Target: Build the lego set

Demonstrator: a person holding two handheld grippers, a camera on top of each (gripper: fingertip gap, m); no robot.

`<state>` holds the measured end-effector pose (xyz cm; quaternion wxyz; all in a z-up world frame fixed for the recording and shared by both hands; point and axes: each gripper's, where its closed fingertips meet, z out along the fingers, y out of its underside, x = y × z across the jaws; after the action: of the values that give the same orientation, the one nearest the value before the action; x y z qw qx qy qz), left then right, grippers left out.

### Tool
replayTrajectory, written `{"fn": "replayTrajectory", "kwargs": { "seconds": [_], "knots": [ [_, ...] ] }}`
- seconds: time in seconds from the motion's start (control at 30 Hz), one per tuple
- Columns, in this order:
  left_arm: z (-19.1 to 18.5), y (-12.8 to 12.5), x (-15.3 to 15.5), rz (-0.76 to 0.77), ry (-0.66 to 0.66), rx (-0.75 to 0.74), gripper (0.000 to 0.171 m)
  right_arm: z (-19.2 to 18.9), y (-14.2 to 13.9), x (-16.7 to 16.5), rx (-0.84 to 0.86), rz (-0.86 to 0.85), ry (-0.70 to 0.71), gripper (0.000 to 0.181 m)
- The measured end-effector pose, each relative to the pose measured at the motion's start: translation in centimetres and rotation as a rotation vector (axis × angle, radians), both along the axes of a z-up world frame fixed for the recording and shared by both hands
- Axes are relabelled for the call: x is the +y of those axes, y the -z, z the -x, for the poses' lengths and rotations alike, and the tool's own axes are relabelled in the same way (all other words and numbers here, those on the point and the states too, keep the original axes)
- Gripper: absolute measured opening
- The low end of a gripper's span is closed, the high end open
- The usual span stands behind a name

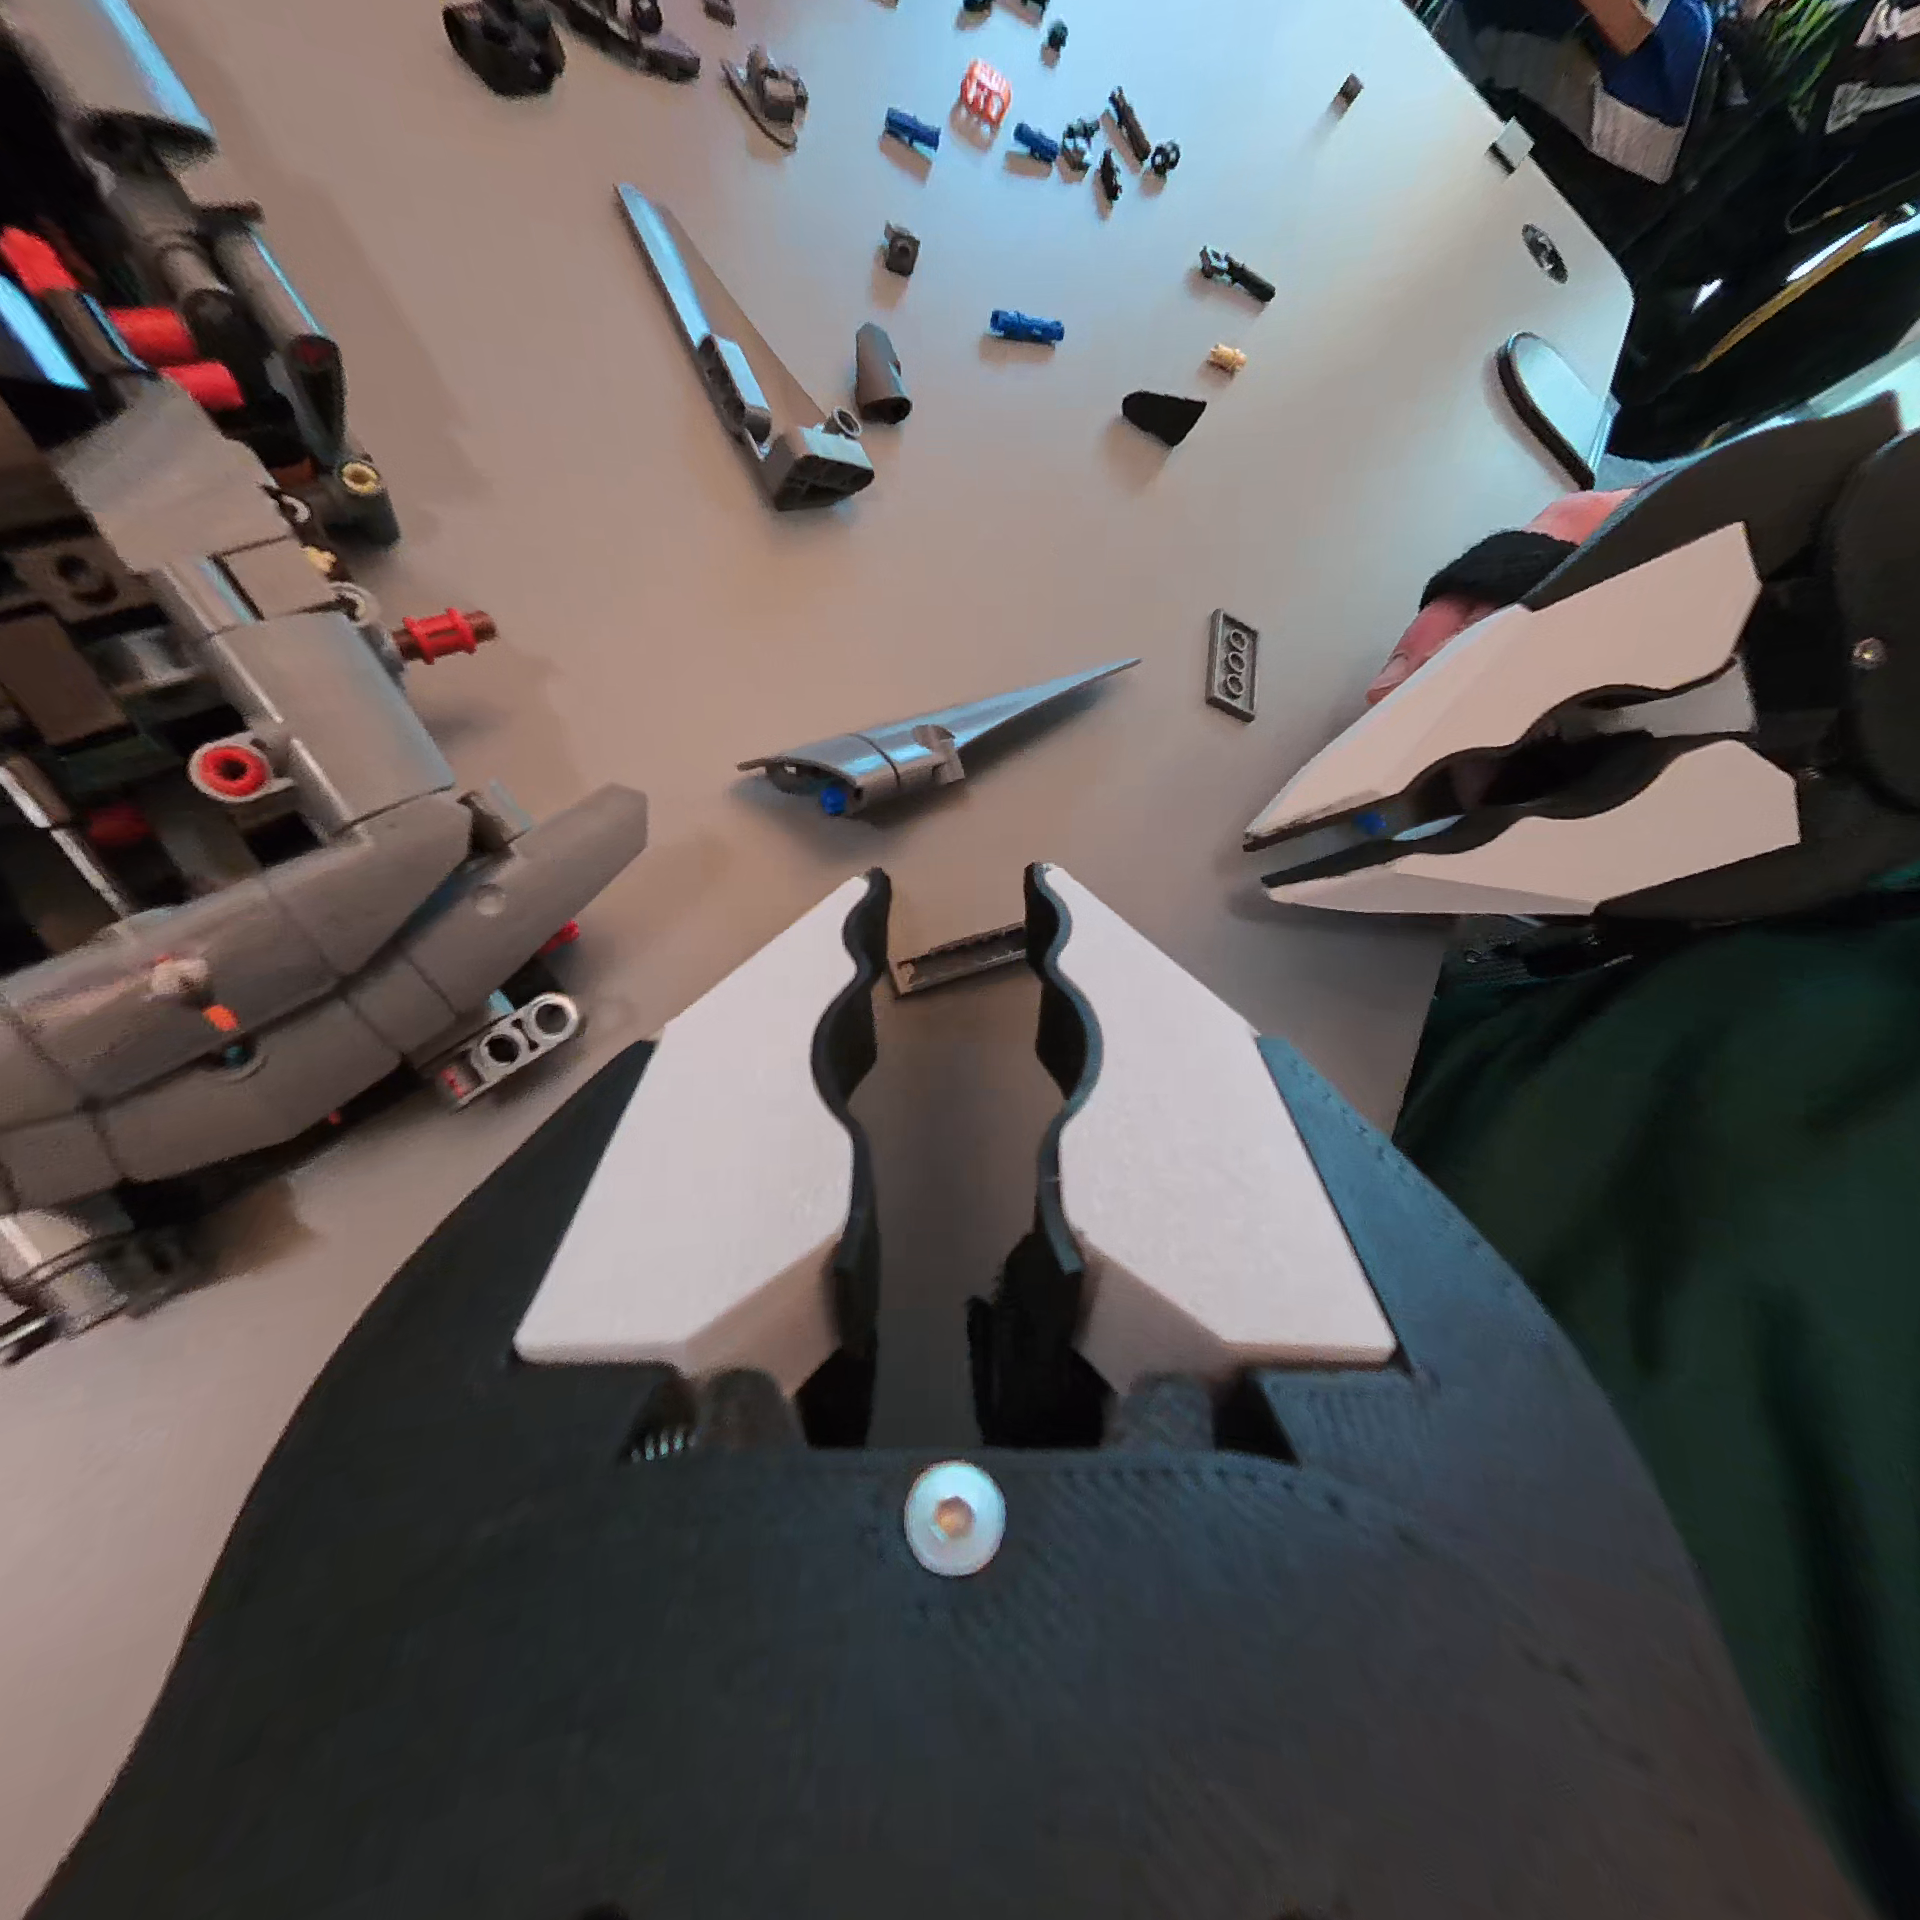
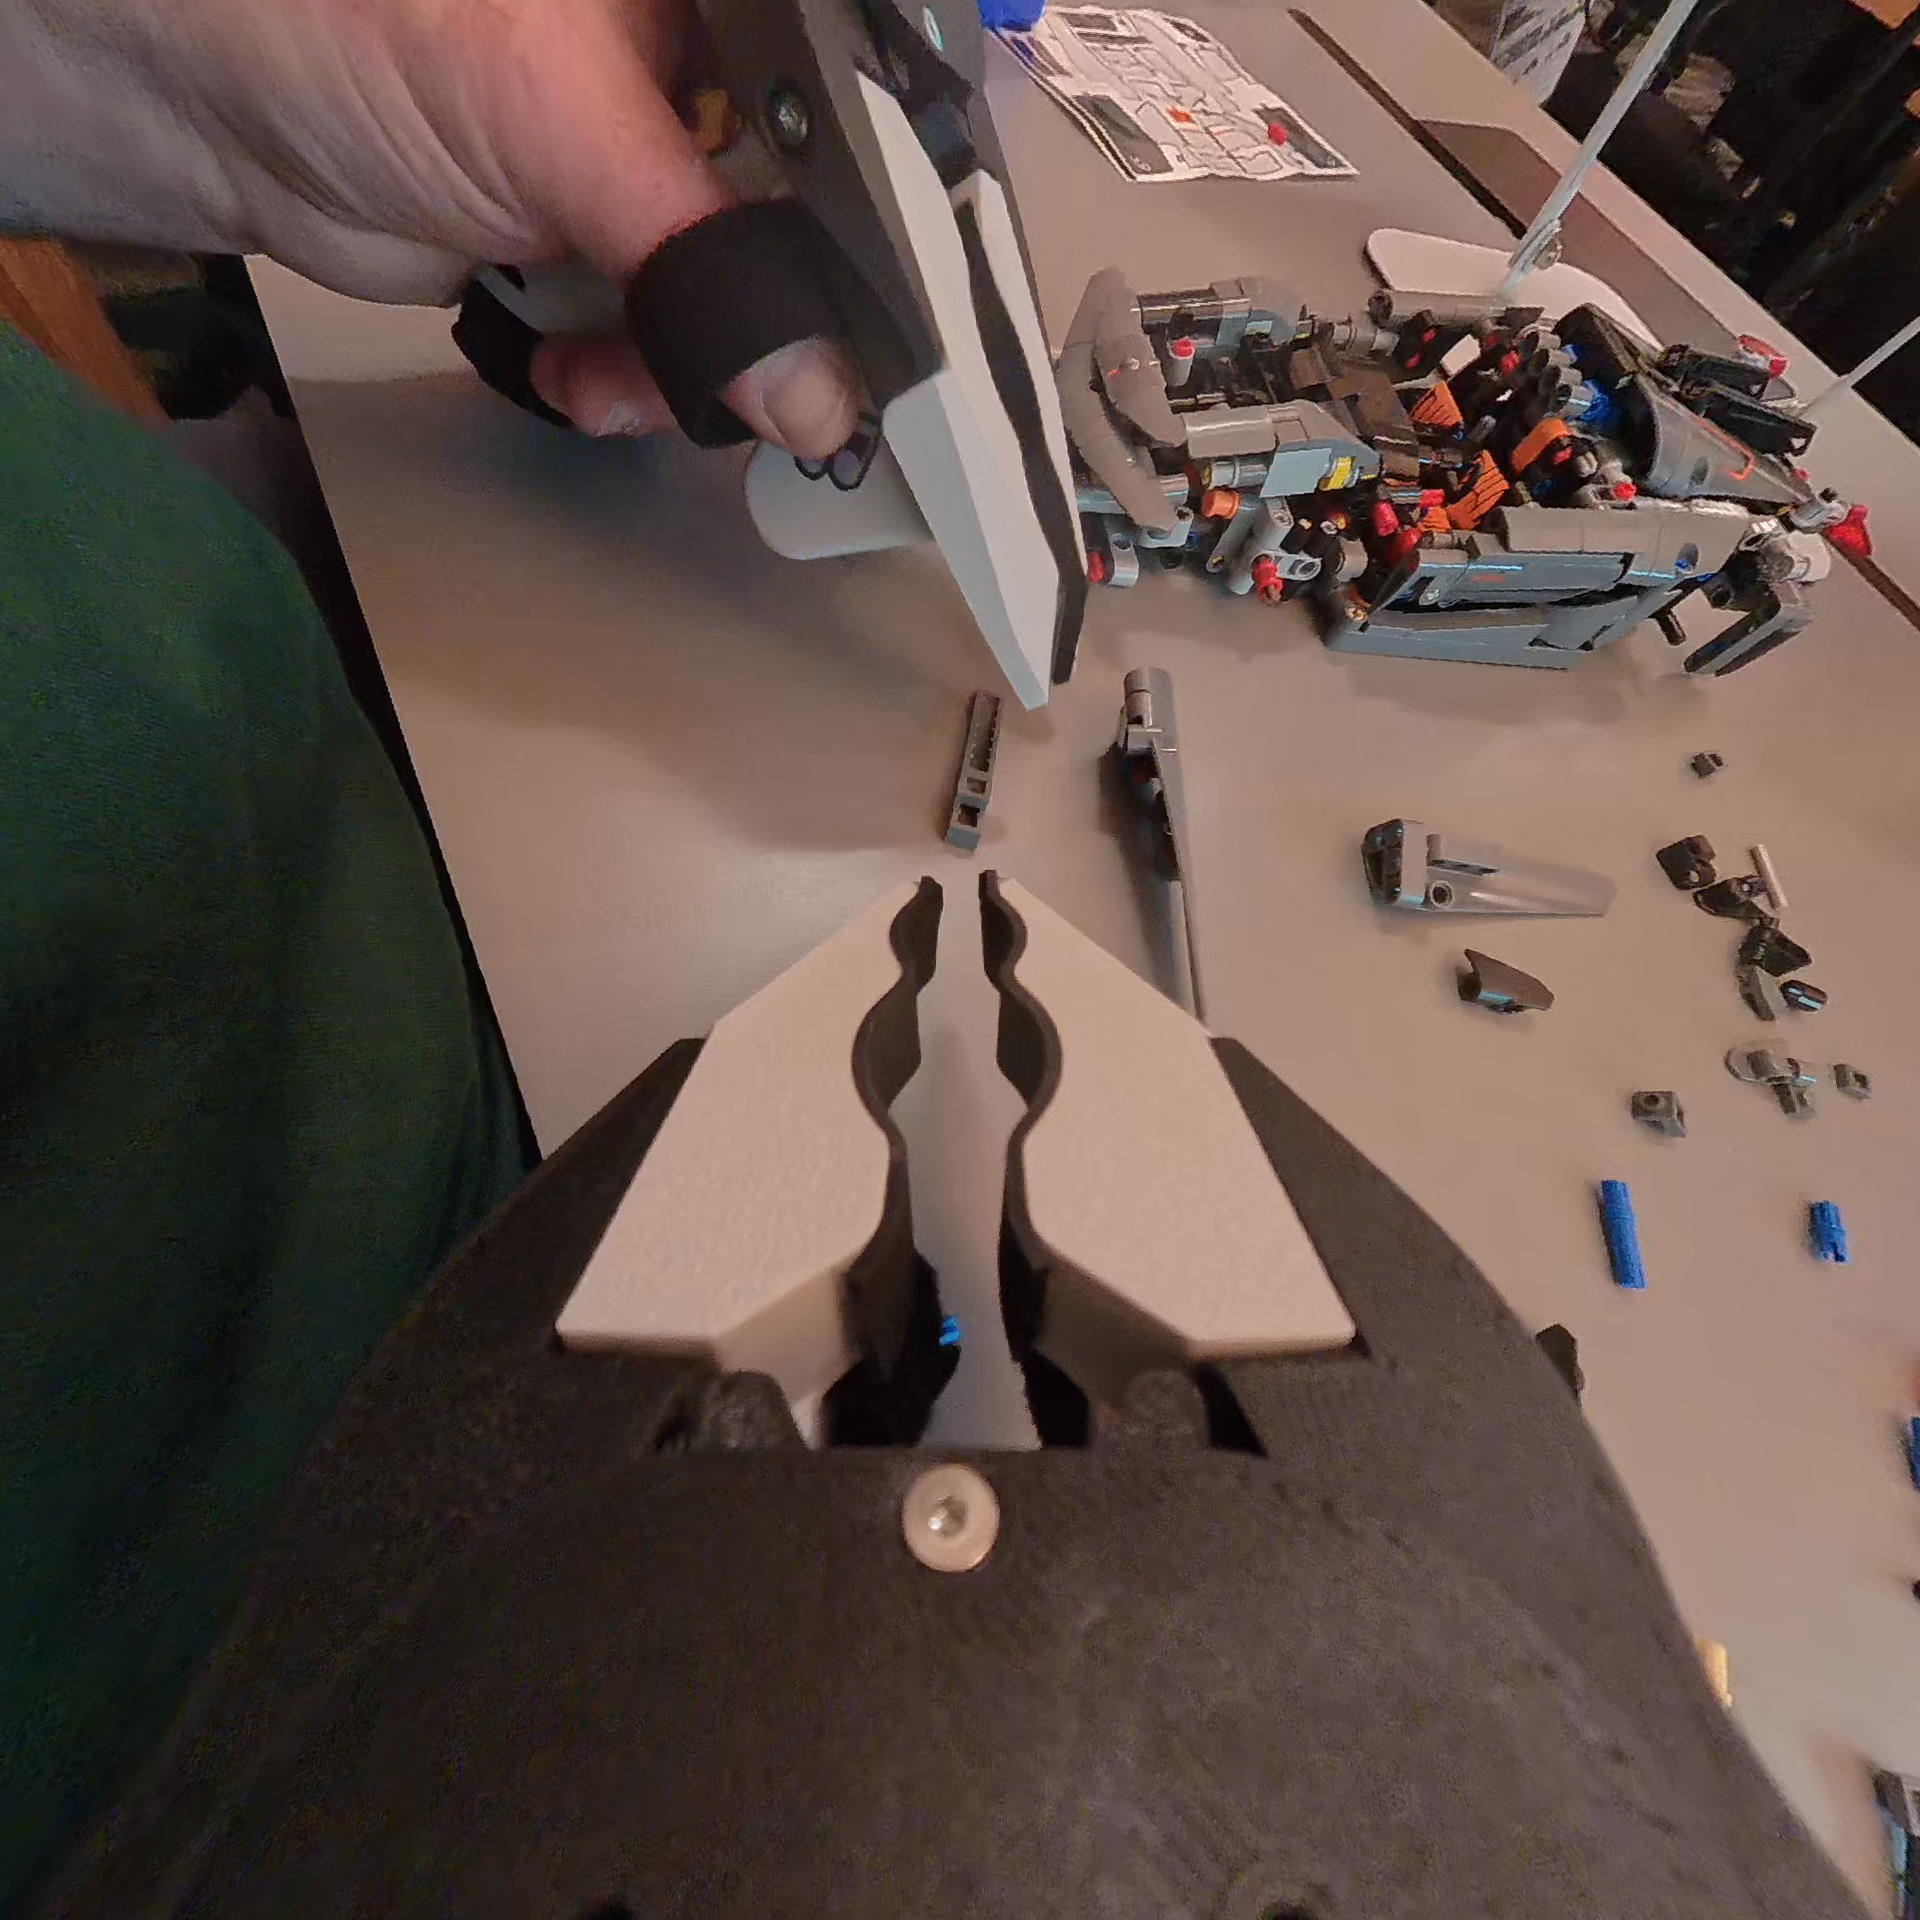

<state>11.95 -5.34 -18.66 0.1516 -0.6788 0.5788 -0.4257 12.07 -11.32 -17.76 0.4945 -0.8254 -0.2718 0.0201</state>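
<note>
Lying just beyond the spread left gripper (image 1: 956, 883), a small grey beam (image 1: 961, 958).

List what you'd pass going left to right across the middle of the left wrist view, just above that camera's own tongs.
Half-built grey model → red peg sticking out of it → tapered grey blade piece → small flat grey plate with holes → right tongs, nearly closed with something small and blue between the tips.
</note>
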Motion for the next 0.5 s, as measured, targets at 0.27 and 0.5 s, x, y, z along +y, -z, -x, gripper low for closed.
{"fn": "replayTrajectory", "kwargs": {
  "seconds": [0.27,0.5],
  "knots": [
    [1.8,-1.9,1.7,-0.108,-0.029,-0.106,0.027,-2.9,-2.4,1.1,0.039,-0.102,0.094,0.013],
    [4.3,-3.5,3.3,-0.265,-0.063,-0.191,0.035,-7.9,-5.0,3.9,0.049,-0.189,0.252,0.04]
  ]
}}
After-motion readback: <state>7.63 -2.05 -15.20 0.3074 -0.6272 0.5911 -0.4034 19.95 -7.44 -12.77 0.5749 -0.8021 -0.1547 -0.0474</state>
